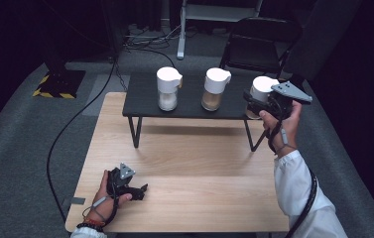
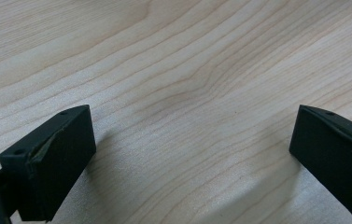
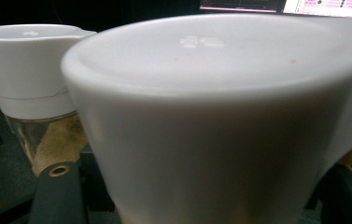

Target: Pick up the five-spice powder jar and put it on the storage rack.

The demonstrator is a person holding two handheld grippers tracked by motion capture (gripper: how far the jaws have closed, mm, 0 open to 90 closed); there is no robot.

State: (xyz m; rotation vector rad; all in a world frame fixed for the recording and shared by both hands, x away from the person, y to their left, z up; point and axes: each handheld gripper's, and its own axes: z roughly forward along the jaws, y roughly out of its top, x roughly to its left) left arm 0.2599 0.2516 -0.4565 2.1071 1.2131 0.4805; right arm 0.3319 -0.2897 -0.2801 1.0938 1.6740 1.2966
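Three glass jars with white lids stand in a row on a low black shelf (image 1: 190,108). My right gripper (image 1: 252,102) is shut on the right jar (image 1: 263,87) at the shelf's right end. In the right gripper view that jar's white lid (image 3: 211,116) sits close between my right gripper (image 3: 206,189) jaws. The middle jar (image 1: 215,89) (image 3: 33,93) holds tan powder and the left jar (image 1: 168,88) holds white grains. My left gripper (image 1: 142,190) rests on the wooden table (image 1: 189,158) near the front left. Its jaws stand wide apart, so my left gripper (image 2: 192,140) is open, with bare wood between them.
A black folding chair (image 1: 259,44) stands behind the shelf. A black cable (image 1: 58,141) runs over the grey carpet left of the table. A yellow-and-black striped base (image 1: 58,82) sits at the back left.
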